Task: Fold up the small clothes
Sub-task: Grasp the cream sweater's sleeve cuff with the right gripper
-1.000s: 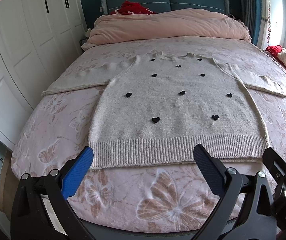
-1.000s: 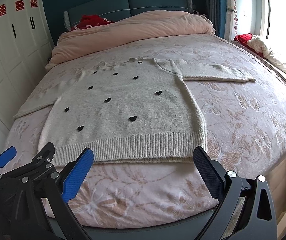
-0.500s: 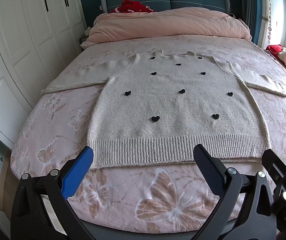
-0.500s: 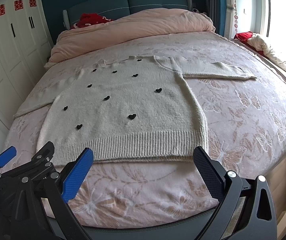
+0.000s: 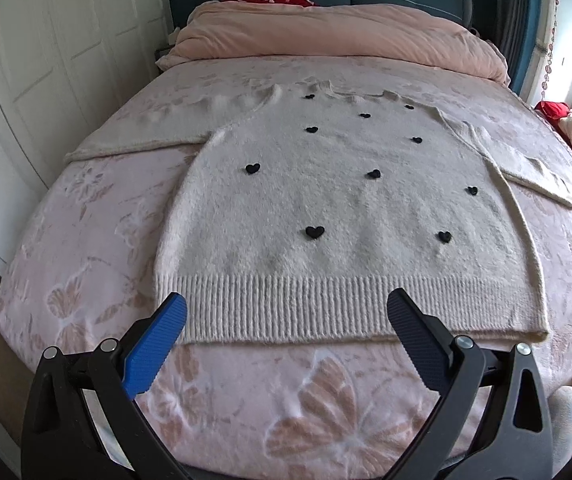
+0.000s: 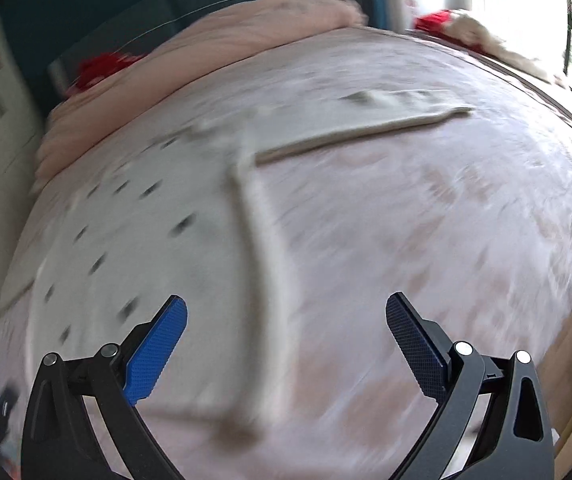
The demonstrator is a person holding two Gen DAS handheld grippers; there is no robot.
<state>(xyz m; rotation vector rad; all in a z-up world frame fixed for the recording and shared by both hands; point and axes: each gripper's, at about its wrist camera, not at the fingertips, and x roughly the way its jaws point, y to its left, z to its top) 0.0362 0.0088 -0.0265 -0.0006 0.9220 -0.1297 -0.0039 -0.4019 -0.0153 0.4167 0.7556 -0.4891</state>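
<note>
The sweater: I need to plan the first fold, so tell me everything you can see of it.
The sweater is cream, fuzzy-looking knit, dotted with small black hearts, with a ribbed hem nearest the cameras. It lies flat, unfolded, on the pink floral bedspread, neckline toward the headboard, both sleeves spread sideways. Nothing grips it: the left hand-held gripper and right hand-held gripper hover open.

bare bedspread (image 5: 86, 216) flanking flat sweater (image 5: 345, 216), heaped duvet (image 5: 337, 36) blocking far end

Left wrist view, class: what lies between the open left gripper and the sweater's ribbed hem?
Only bare butterfly-print bedspread lies between the left gripper and the sweater.
</note>
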